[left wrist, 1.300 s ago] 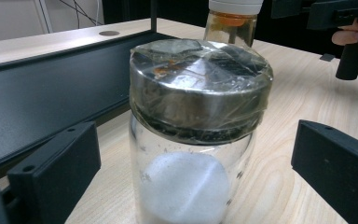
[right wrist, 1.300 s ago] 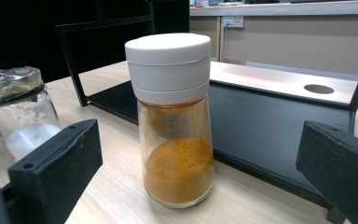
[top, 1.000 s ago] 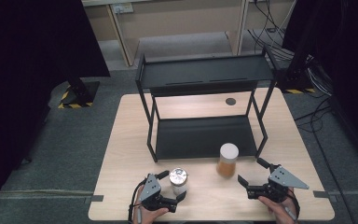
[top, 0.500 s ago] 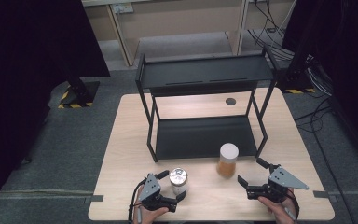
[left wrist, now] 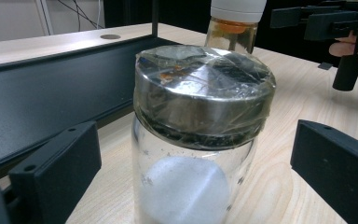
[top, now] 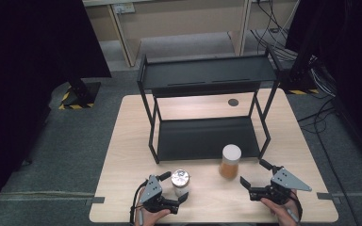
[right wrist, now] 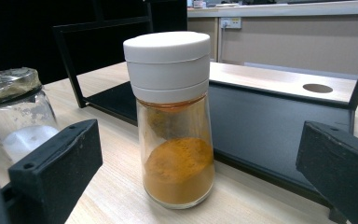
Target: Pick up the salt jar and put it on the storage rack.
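The tabletop (top: 122, 155) was light wood, sitting on grey carpet floor (top: 52, 155) with dark curtains (top: 23, 47) on both sides and a beige wall with an outlet up at 12 o'clock. A black two-tier shelf rack (top: 206, 75) stood on the far half of the tabletop, and there was a round cable hole (top: 233, 102) in the wood behind it, around 1 o'clock. Cables (top: 311, 70) lay tangled on the floor at 2 o'clock.

Near the front edge, at about 7 o'clock, a glass jar (top: 180, 182) with a metal lid wrapped in clear film held some white powder. The left gripper (top: 174, 190) had its fingers spread on either side of it, not touching. Over at 5 o'clock, just in front of the rack's lower shelf, a white-capped spice jar (top: 230, 161) with orange powder stood upright. The right gripper (top: 257, 176) was aimed at it, fingers spread wide, well short of the glass.
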The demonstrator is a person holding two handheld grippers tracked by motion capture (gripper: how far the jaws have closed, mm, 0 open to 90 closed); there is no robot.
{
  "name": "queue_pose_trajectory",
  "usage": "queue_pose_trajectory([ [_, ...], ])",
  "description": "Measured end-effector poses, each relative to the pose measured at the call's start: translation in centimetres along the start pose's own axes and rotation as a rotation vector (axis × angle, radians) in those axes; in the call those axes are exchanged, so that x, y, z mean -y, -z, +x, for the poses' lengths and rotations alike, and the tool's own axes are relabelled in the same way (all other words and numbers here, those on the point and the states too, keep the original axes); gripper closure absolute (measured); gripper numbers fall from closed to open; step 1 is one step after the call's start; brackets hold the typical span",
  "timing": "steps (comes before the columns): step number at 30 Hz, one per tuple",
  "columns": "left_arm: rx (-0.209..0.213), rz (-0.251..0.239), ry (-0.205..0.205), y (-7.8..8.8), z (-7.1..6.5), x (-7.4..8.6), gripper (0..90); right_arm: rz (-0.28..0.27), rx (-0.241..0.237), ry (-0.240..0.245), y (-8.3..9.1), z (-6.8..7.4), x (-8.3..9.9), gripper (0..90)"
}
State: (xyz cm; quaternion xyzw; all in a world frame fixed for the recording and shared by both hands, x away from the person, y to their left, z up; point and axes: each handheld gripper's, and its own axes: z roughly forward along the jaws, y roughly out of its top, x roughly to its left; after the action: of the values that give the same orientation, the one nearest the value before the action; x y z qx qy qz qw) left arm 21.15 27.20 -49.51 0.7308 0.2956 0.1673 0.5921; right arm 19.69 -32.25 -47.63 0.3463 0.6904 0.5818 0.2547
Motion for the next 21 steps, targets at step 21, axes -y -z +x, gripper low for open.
queue_pose_trajectory([
  [21,0.001,-0.005,-0.003,-0.01,-0.07,0.04,1.0,0.002,0.000,-0.006,-0.04,-0.04,0.09,0.5],
])
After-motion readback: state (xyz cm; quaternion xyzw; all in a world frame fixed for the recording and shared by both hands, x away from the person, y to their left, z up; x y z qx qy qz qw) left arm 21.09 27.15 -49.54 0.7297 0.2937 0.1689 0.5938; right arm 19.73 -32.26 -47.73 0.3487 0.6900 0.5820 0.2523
